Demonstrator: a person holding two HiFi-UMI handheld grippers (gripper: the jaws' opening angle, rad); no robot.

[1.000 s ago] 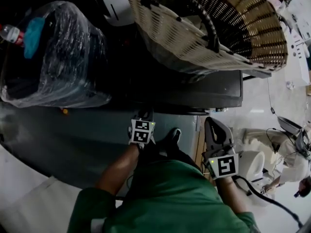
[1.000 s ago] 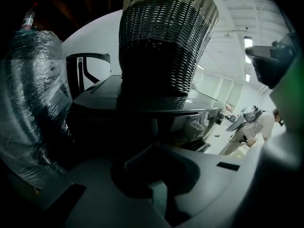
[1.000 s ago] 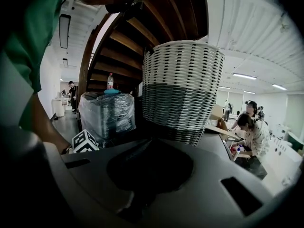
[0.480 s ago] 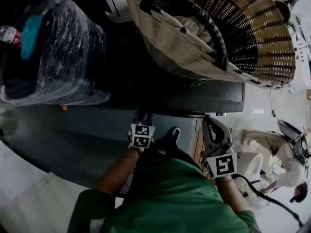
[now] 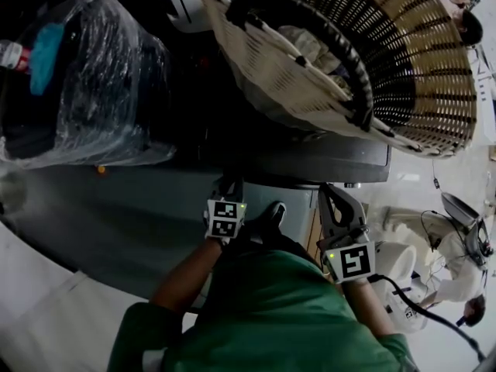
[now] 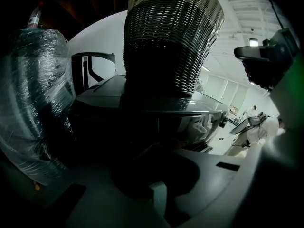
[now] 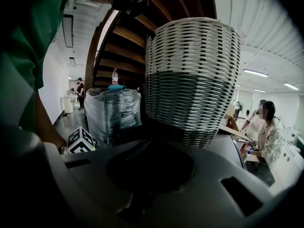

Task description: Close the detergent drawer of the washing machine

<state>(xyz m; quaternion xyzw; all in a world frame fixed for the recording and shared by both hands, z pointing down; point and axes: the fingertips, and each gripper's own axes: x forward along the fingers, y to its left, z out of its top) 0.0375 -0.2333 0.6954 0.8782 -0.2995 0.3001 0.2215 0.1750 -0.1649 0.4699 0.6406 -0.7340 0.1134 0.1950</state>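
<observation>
wicker basket (image 5: 387, 68) atop washing machine (image 5: 341, 160)

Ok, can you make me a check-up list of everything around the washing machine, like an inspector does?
Surface: the washing machine has a dark top with a basket standing on it.
Job's things: detergent drawer not clearly made out; pale moulded parts show under the top's front edge.
Clutter: wicker basket with pale cloth inside; plastic-wrapped bundle to its left.
Grippers: left gripper and right gripper are low at the machine's front; jaws too dark to read.
Cables: black cable runs from the right gripper.
Surroundings: a person in white on a pale floor.
</observation>
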